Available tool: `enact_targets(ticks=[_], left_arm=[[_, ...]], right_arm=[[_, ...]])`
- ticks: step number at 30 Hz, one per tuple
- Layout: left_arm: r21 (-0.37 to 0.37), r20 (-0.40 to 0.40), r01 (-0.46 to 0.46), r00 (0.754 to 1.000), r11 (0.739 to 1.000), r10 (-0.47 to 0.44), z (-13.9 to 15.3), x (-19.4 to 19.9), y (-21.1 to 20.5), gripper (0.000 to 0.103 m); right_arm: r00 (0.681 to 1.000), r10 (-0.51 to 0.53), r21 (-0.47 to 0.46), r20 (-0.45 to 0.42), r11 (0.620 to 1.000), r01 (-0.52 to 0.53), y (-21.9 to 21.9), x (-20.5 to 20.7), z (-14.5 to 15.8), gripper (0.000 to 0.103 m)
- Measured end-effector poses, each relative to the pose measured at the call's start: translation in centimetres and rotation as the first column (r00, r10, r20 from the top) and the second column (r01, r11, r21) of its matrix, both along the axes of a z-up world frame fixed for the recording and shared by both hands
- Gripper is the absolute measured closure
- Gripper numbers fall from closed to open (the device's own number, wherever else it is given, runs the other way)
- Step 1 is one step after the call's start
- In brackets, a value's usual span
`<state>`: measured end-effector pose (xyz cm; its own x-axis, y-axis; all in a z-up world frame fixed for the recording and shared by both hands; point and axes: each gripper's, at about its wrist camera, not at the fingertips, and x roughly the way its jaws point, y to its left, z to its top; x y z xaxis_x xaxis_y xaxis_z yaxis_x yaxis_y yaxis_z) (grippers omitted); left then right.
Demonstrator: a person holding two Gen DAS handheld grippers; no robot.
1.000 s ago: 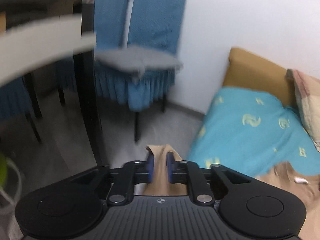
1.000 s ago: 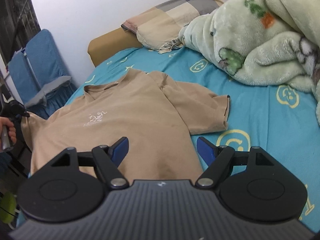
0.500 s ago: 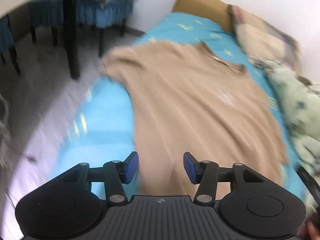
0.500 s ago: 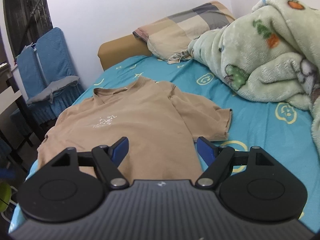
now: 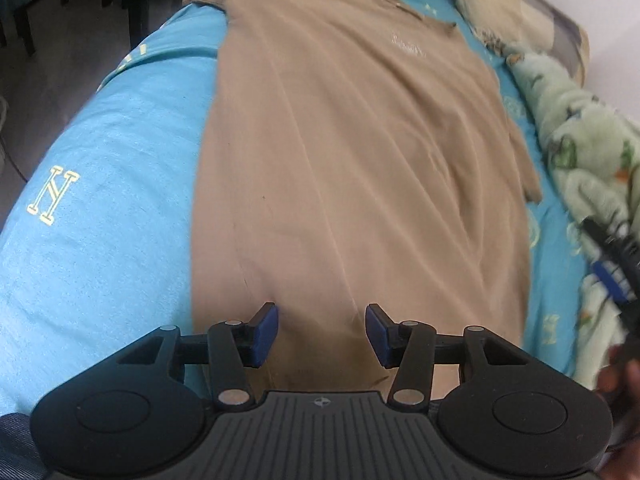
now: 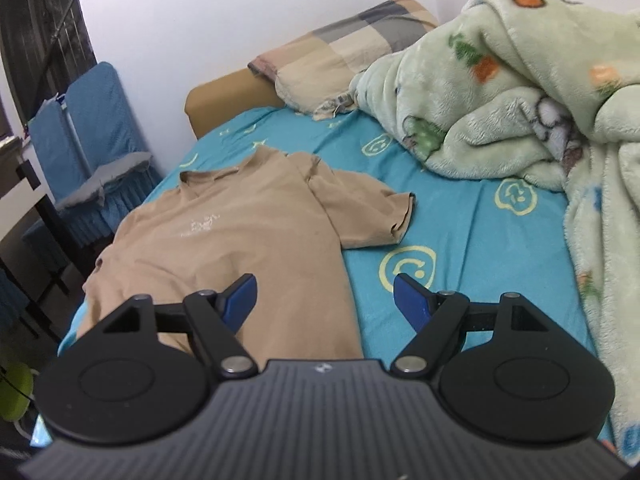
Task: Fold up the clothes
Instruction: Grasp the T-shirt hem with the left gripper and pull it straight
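1. A second ago my left gripper [image 5: 322, 330] was pinched on a fold of the tan T-shirt [image 5: 352, 152] out past the bed's edge, facing the blue chairs; since then it has let go and swung in over the shirt's lower end, and the sleeve it held now lies on the bed.
2. Its jaws stand about half apart and are closing a little at this moment. Shirt cloth lies in the gap below them, but neither blue pad presses on it.
3. My right gripper [image 6: 324, 300] has drifted slightly and its jaws have not changed: wide apart, holding nothing, above the shirt's lower right edge and the turquoise bedsheet [image 6: 472, 240].
4. The T-shirt lies flat on the sheet, front up with a small white print on the chest, collar toward the checked pillow [image 6: 340, 48].
5. Its sleeve on the blanket side is spread out on the sheet, near the green fleece blanket [image 6: 520, 92] but apart from it.
6. Its other sleeve reaches the bed edge nearest the blue chairs [image 6: 92, 128].
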<state>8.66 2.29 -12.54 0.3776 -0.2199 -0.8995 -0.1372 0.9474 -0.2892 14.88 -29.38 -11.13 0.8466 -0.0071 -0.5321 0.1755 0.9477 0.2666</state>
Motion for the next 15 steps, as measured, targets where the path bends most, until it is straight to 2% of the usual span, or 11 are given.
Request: enact_targets(ticks=[1,2,3,5,7,10,13,15], left_arm=[[0.034,0.003,-0.005,1.0,0.999,0.005,-0.3,0.3,-0.3,0.072],[0.06,0.003,-0.01,1.0,0.998,0.01,-0.4,0.5,-0.4,0.094],[0.058,0.002,-0.017,1.0,0.998,0.017,-0.3,0.5,-0.2,0.1],[0.037,0.003,-0.021,1.0,0.999,0.021,0.5,0.5,0.6,0.101],[0.035,0.018,0.011,1.0,0.999,-0.012,2.4,0.2,1.8,0.101],[0.013,-0.007,0.048,0.999,0.999,-0.048,5.4,0.2,5.1,0.101],[0.114,-0.034,0.033,0.999,0.993,-0.029,7.9,0.1,8.4,0.101],[0.173,-0.059,0.018,0.998,0.985,-0.008,8.1,0.6,10.6,0.101]], right_arm=[[1.0,0.0,-0.006,0.002,1.0,0.0,0.0,-0.1,0.0,0.026],[1.0,-0.001,-0.012,-0.001,1.0,0.001,0.0,-0.1,0.0,0.026],[1.0,-0.001,-0.017,-0.007,1.0,0.0,0.0,-0.1,-0.2,0.026],[1.0,-0.003,-0.021,-0.028,1.0,0.002,-0.2,0.0,-0.5,0.026],[0.999,-0.004,-0.012,-0.036,1.0,0.003,-0.5,-0.2,-0.6,0.026],[1.0,-0.009,0.0,-0.022,1.0,0.009,-0.8,-0.4,-0.4,0.026],[1.0,-0.013,0.006,-0.009,1.0,0.013,-0.7,0.0,-0.2,0.026],[1.0,-0.007,0.005,-0.008,1.0,0.007,-0.6,0.4,-0.3,0.026]])
